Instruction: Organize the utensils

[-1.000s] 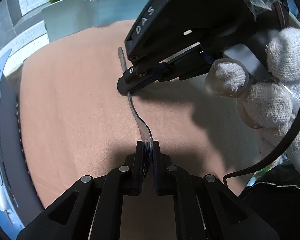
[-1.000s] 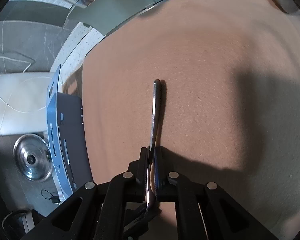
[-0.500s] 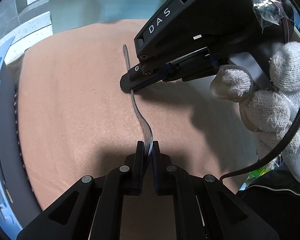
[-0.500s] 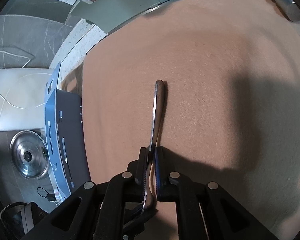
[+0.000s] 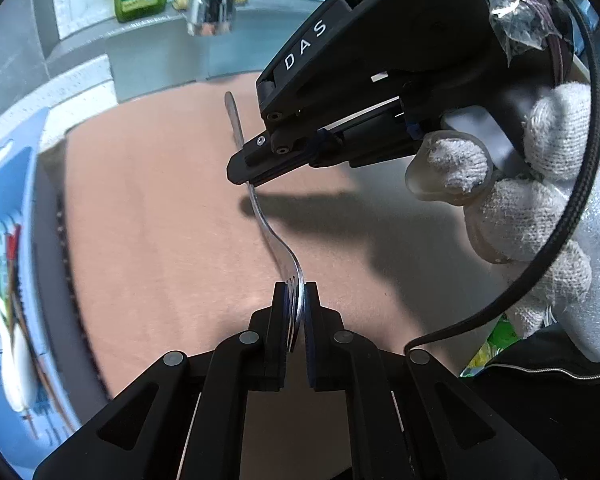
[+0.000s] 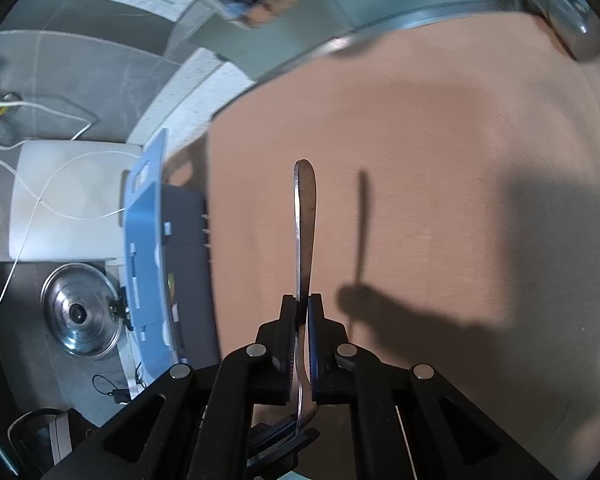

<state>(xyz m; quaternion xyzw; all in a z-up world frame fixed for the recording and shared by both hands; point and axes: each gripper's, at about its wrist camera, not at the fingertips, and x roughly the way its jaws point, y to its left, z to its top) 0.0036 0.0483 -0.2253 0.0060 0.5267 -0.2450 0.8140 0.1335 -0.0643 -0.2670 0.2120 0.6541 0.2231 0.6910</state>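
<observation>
The fork (image 5: 271,236) hangs above the tan mat (image 5: 160,220), its prongs clamped in the left gripper (image 5: 295,300) and handle in the right gripper (image 6: 302,312), not yet carried to the blue tray (image 5: 16,208) alongside.

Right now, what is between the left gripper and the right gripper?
The left wrist view shows only the fork itself there: the left gripper pinches its tines, the right gripper its handle, above the tan mat.
</observation>
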